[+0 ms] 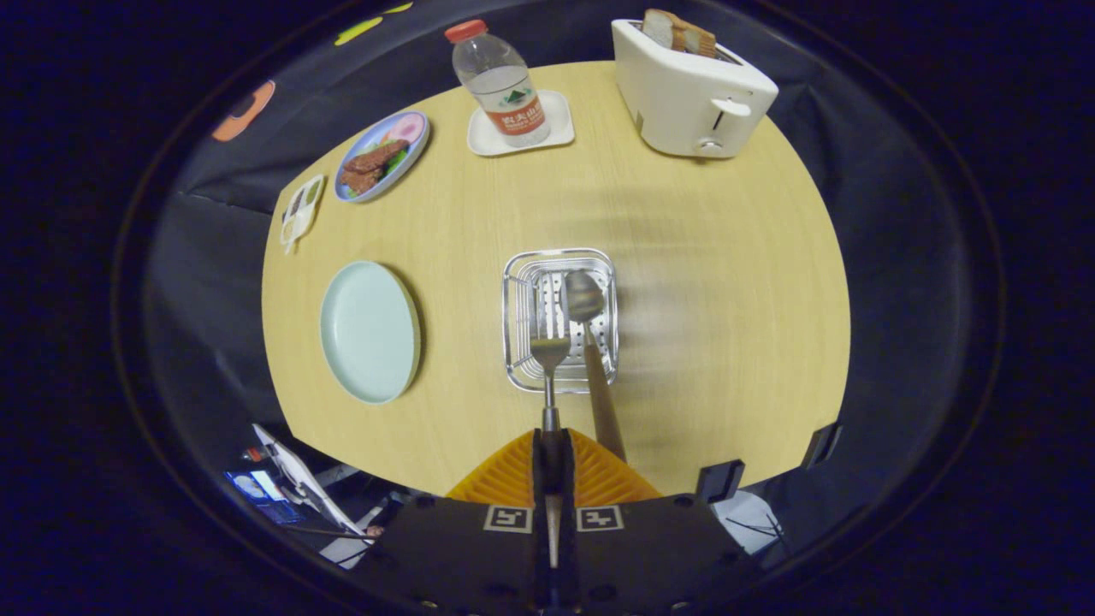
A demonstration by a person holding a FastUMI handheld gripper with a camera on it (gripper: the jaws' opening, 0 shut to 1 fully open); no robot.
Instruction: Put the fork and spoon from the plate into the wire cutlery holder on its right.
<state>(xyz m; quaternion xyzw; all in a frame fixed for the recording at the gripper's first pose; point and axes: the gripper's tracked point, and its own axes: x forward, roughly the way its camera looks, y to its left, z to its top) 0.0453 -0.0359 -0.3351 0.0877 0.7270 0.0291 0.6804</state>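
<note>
The gripper (551, 445) is clenched on the fork (549, 359), both fingers pressing its handle, tines out over the wire cutlery holder (517, 299); the spoon (587, 310) leans in that holder, its wooden handle slanting back beside the fingers; the pale green plate (369, 332) lies bare to the holder's left on the wooden table (719, 342); a toaster (689, 90) and water bottle (500, 81) stand beyond.

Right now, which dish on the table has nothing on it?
The pale green plate left of the wire holder; the others carry food or a bottle. The tongs grip the fork.
</note>
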